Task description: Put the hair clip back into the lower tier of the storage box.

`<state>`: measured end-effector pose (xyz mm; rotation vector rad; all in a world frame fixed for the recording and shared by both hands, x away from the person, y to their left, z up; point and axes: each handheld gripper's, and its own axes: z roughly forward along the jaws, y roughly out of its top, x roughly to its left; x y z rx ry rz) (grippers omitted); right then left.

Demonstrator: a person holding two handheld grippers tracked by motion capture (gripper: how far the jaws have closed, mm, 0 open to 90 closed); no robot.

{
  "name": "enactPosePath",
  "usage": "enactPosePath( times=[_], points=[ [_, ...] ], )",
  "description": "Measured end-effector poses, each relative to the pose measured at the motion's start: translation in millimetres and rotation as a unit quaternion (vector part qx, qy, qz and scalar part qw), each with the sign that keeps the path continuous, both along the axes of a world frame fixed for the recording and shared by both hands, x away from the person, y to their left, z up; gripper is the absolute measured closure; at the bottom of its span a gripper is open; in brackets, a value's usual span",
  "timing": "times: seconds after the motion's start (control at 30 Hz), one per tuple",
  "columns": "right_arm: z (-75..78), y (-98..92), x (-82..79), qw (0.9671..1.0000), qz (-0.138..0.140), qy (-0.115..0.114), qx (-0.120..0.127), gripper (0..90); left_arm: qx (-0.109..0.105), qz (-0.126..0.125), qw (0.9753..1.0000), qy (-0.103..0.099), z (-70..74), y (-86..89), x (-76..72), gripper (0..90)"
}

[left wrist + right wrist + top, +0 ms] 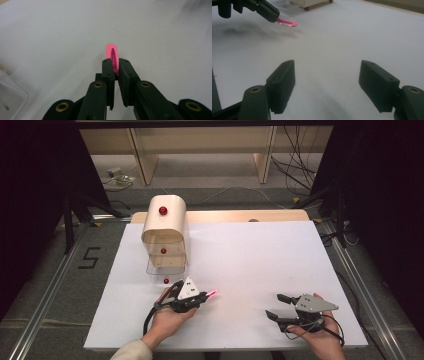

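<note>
— Where's the pink clip (212, 294)?
— Lower centre of the high view, above the white desk (260, 255). Your left tool (202, 296) pinches one end; its long axis points right, away from the wooden drawer cabinet (165, 232).
— And your right tool (274, 306)?
— Spread wide, holding nothing, at lower right.

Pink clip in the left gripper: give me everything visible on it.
The pink clip is a small, flat, glossy piece, plastic by its look, with a rounded free end and a long slot down its middle. The left gripper pinches one end between its black jaws; the rest sticks out past the tips. In the right gripper view it lies roughly level, held above the white table without touching it. Its clamped end is hidden.
</note>
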<state>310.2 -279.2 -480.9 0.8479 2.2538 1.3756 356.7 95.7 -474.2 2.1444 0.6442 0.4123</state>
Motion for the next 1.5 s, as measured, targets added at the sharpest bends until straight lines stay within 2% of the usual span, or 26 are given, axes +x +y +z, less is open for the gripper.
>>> enactPosePath(
  times=[0.67,1.5],
  points=[
    [-0.7,1.2,-0.2,1.0000,-0.001,0.004,0.002,30.2,-0.023,0.023,0.9992,-0.023,21.5,17.4,0.0,83.3],
    [-1.4,1.4,0.9,1.0000,0.001,0.005,-0.002,30.2,-0.040,0.042,0.9976,-0.036,38.3,34.2,1.6,83.2]
  ],
)
